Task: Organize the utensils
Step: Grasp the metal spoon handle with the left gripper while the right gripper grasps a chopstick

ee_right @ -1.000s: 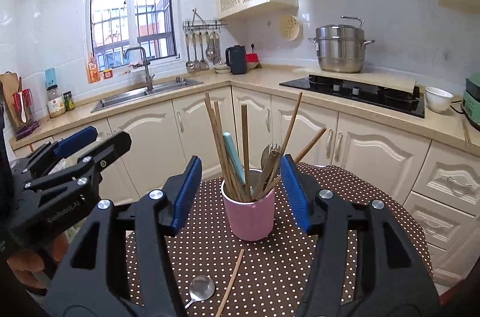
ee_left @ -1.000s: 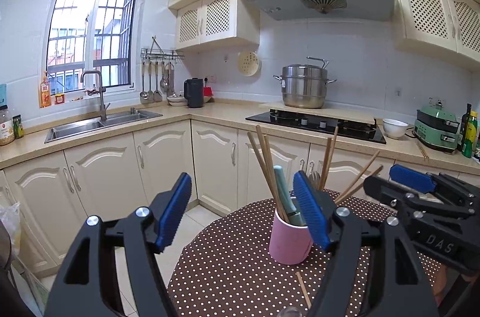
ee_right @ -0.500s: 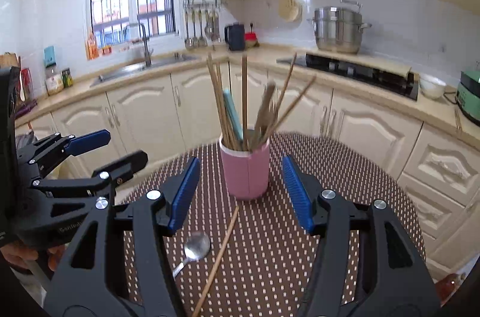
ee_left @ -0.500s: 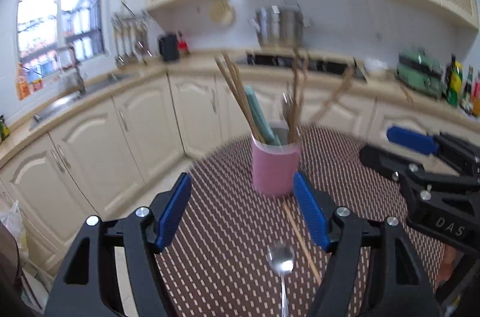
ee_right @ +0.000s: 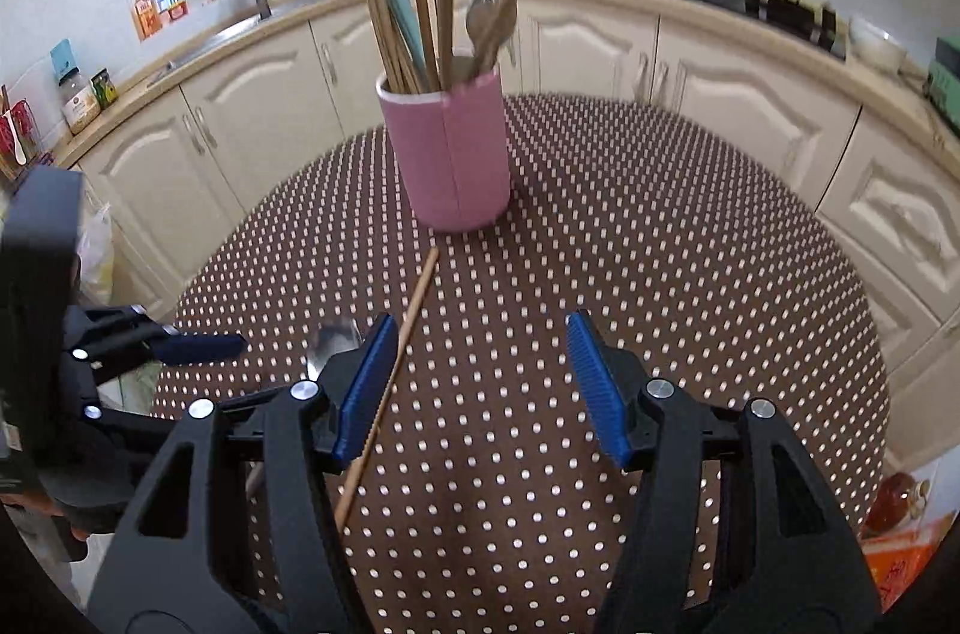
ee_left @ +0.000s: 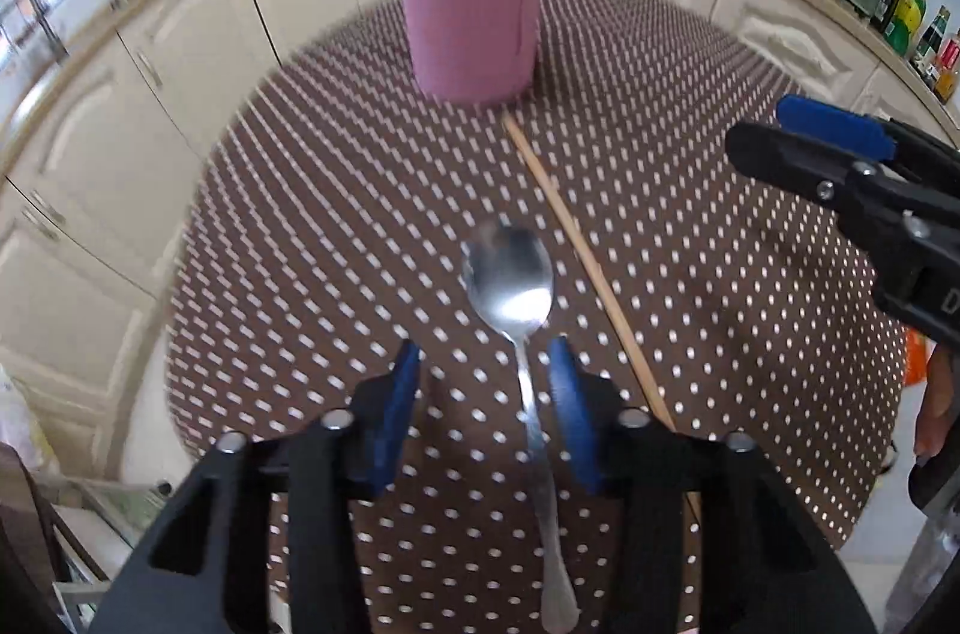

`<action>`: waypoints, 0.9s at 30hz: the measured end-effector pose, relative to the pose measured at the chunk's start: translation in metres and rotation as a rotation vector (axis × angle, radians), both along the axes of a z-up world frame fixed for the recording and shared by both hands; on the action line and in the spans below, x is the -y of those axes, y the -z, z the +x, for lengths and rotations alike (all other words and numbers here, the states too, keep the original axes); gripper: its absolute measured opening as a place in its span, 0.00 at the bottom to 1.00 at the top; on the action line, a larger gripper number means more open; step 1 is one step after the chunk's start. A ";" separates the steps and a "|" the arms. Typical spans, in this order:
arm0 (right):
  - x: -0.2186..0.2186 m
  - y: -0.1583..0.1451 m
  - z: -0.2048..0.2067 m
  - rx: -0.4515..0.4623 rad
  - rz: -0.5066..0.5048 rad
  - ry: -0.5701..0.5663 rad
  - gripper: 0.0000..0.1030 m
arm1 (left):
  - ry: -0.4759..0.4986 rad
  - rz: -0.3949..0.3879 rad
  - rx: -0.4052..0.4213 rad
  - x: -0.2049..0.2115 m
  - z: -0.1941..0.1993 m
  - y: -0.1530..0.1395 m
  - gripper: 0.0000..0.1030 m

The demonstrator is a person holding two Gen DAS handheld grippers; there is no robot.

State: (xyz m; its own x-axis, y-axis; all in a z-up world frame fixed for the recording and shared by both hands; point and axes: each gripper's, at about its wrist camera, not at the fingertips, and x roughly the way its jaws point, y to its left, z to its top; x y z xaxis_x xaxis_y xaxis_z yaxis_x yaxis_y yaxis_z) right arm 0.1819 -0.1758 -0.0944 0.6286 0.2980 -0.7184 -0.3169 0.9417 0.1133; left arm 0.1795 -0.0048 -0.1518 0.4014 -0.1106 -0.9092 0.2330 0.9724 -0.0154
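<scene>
Steel shows first in the left wrist view: the spoon [ee_left: 510, 274] lies on the dotted worktop [ee_left: 300, 226], bowl toward the far side, its handle running back between the blue pads of the left hand-held gripper [ee_left: 483, 376]. A second ago that view looked out level at the kitchen; now it looks steeply down on the spoon. Its jaws have just been closing around the handle, yet a gap shows on each side, so nothing is gripped. I judge the spoon pickup is the step in hand. 1 loose chopstick [ee_left: 576, 244] lies just right of the spoon, running from near the pink cup [ee_left: 474, 16] toward the near edge.

Seen from the right wrist, the right hand-held gripper [ee_right: 480, 370] has also come lower and hangs open over the worktop, empty; the chopstick [ee_right: 390, 370] passes just inside its left pad, apparently without contact. Beyond it, upright, the pink cup [ee_right: 447, 154] holds several chopsticks, a pale teal handle and at least 1 metal utensil. So 2 pieces remain outside the cup.
</scene>
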 end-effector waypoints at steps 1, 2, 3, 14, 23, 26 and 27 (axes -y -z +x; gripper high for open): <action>0.001 0.003 0.001 -0.013 0.002 -0.002 0.57 | -0.004 -0.004 -0.015 -0.001 0.002 0.004 0.33; 0.001 0.004 0.001 -0.020 0.003 -0.004 0.57 | -0.007 -0.007 -0.023 -0.002 0.003 0.006 0.29; 0.002 0.006 0.001 -0.030 0.003 -0.007 0.57 | -0.006 -0.014 -0.038 -0.003 0.004 0.009 0.27; -0.004 0.018 0.013 -0.111 0.006 -0.044 0.57 | -0.011 -0.034 -0.041 -0.003 0.015 0.015 0.04; -0.026 0.031 0.035 -0.211 -0.056 -0.053 0.57 | -0.096 -0.089 0.073 -0.022 0.023 -0.005 0.03; -0.043 0.039 0.044 -0.260 -0.079 -0.082 0.57 | -0.115 -0.109 0.125 -0.027 0.025 -0.016 0.03; -0.046 0.041 0.046 -0.269 -0.082 -0.089 0.57 | -0.124 -0.119 0.142 -0.029 0.025 -0.019 0.03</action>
